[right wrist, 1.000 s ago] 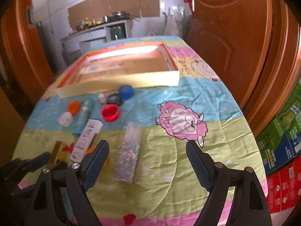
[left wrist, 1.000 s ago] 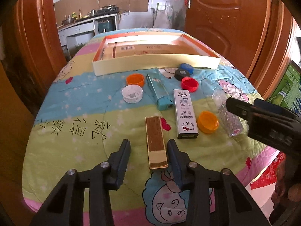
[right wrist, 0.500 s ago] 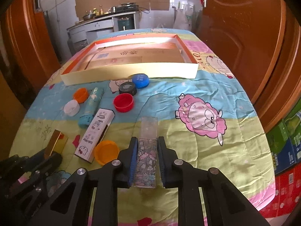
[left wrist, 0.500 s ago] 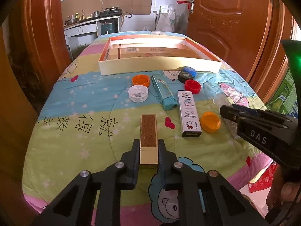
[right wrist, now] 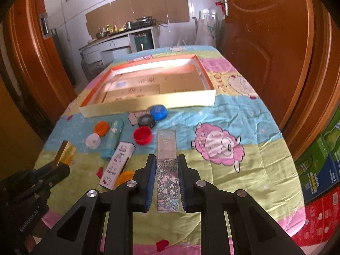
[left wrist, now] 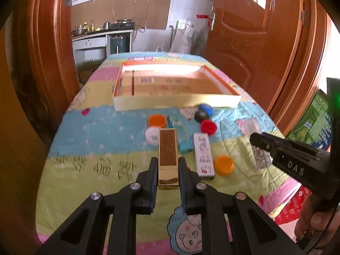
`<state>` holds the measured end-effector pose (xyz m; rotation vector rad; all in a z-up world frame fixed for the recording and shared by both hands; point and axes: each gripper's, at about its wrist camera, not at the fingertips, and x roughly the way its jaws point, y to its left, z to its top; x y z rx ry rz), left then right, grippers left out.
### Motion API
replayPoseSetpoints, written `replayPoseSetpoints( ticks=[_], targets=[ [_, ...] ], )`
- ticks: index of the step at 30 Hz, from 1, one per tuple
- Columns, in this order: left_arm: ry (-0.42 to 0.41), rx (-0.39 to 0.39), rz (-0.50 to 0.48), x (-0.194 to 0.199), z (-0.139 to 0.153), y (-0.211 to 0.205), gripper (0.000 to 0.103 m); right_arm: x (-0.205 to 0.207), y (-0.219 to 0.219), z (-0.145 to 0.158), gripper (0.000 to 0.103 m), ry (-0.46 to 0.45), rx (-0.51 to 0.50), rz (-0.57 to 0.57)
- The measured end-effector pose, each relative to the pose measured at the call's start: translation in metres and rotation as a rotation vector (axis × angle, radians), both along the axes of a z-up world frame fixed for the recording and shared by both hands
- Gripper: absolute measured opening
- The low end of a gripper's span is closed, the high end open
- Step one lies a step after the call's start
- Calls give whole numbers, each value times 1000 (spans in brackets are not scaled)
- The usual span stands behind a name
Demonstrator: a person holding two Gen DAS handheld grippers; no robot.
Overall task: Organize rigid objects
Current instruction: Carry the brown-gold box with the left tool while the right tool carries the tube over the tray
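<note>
My left gripper (left wrist: 168,164) is shut on a long gold box (left wrist: 167,153) and holds it above the bedspread. My right gripper (right wrist: 166,162) is shut on a clear floral case (right wrist: 167,165), also lifted. The gold box shows at the left of the right wrist view (right wrist: 65,152). A shallow cardboard tray (left wrist: 176,103) with orange rim lies at the far end, also in the right wrist view (right wrist: 148,104). On the cloth lie a white Hello Kitty box (left wrist: 203,153), a teal tube (left wrist: 180,133) and several coloured caps, among them a red cap (right wrist: 142,135).
The items lie on a cartoon bedspread (left wrist: 95,148) over a table. An orange wooden door (right wrist: 265,42) stands at the right. Stacked cartons (right wrist: 318,170) sit on the floor at the right. A kitchen counter (left wrist: 102,38) is behind.
Both grippers closed, the left on the gold box and the right on the floral case, then lifted them off the cloth.
</note>
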<state>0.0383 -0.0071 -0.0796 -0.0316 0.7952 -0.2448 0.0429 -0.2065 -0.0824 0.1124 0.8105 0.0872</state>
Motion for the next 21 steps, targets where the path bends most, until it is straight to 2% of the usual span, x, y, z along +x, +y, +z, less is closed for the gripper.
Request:
replayPoseSetpoints(
  ticks=[7, 15, 21],
  targets=[
    [-43, -17, 5, 19, 23, 3, 18, 9, 3, 18, 20, -56, -2, 18],
    [-102, -25, 34, 59, 54, 8, 18, 31, 0, 47, 20, -137, 20, 55],
    [-126, -26, 71, 95, 67, 12, 18, 59, -7, 64, 20, -147, 27, 88]
  ],
)
